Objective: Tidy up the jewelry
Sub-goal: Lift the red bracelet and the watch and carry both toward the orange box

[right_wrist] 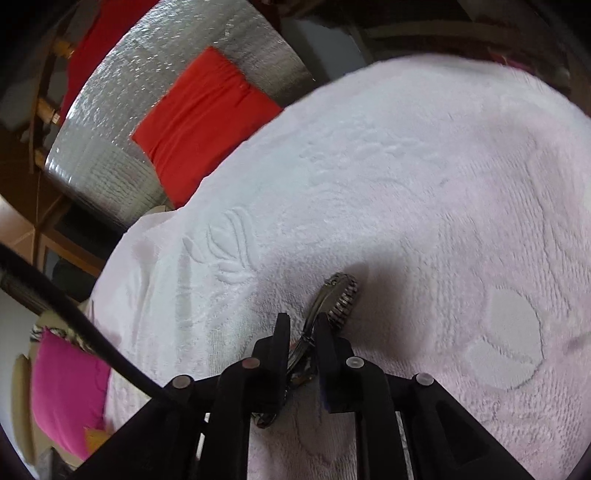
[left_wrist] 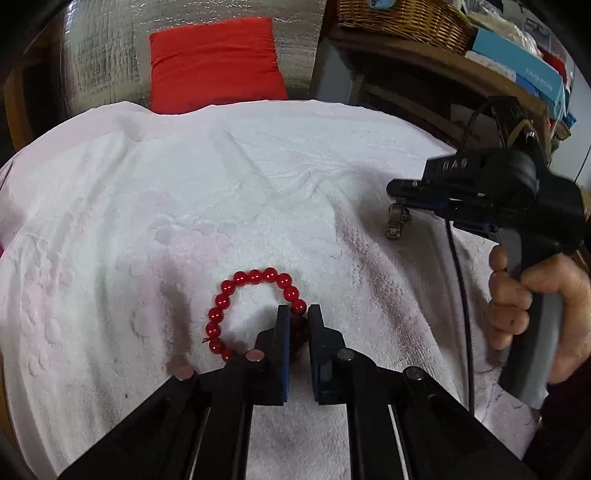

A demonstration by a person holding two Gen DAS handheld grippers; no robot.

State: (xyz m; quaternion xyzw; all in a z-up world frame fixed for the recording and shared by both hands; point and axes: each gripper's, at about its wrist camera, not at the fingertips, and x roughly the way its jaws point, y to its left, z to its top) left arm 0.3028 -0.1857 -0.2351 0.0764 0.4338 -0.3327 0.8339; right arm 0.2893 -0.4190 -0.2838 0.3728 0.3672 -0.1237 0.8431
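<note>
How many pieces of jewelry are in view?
2. A red bead bracelet lies on the white towel between the left gripper's fingers; a metal watch sits in the right gripper. Others may be hidden.

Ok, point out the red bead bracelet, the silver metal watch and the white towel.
red bead bracelet (left_wrist: 255, 276): left wrist view, top bead of the loop.
silver metal watch (right_wrist: 341, 295): right wrist view, its ribbed band.
white towel (left_wrist: 221, 177): left wrist view, bare middle.

A pale pink-white terry towel (left_wrist: 229, 192) with an embossed leaf and circle pattern covers the table, and on it lies a glossy red round-bead bracelet (left_wrist: 236, 310). At the far side a flat red fabric cushion (left_wrist: 214, 62) rests against crinkled silver foil sheeting (left_wrist: 99, 55). A tan woven wicker basket (left_wrist: 399, 14) sits far right, and a silver-grey metal watch band (right_wrist: 332, 299) gleams dully.
</note>
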